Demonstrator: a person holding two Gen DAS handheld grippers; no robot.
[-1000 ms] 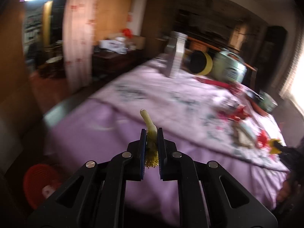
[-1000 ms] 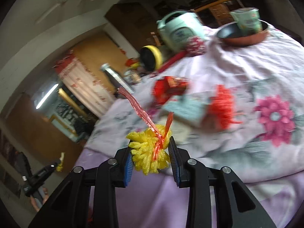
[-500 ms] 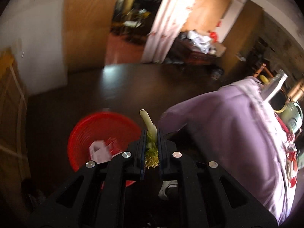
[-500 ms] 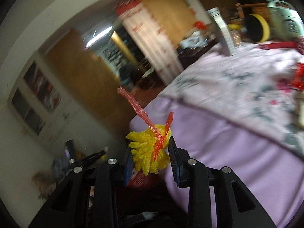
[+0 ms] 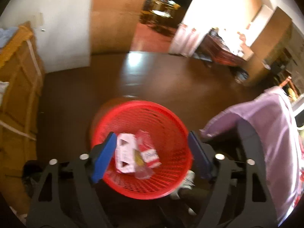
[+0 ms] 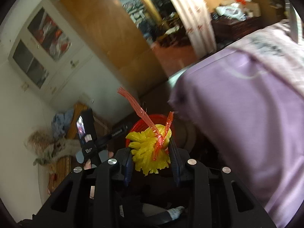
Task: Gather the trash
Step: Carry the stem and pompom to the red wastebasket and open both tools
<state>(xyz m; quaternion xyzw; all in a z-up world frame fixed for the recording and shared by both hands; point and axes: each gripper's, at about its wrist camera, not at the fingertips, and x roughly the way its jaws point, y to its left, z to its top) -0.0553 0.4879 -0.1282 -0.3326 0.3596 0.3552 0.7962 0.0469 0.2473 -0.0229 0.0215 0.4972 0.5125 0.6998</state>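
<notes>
A red mesh basket point(image 5: 161, 117) stands on the dark floor right under my left gripper point(image 5: 151, 153). The jaws are opening wide, with nothing between the blue pads point(image 5: 103, 157). In the basket lie a white carton point(image 5: 125, 153), a red packet point(image 5: 149, 150) and a small yellowish piece point(image 5: 137, 156) between them. My right gripper point(image 6: 152, 153) is shut on a yellow fringed tuft point(image 6: 148, 150) tied with red plastic strips point(image 6: 133, 102). Beyond it shows the basket's rim point(image 6: 140, 122), and to the left the left gripper's camera body point(image 6: 85, 133).
The table's purple cloth point(image 5: 266, 133) hangs down close to the right of the basket and fills the right side point(image 6: 247, 114) in the right wrist view. A wooden cabinet point(image 5: 17, 95) stands at the left with a cloth heap point(image 6: 57, 146) on it. Dark floor point(image 5: 152, 72) stretches toward the doorway.
The left gripper swung from the table down over the red basket and opened; the pale stalk it held is gone from its jaws. The right gripper swung toward the basket, still holding the yellow tuft.
</notes>
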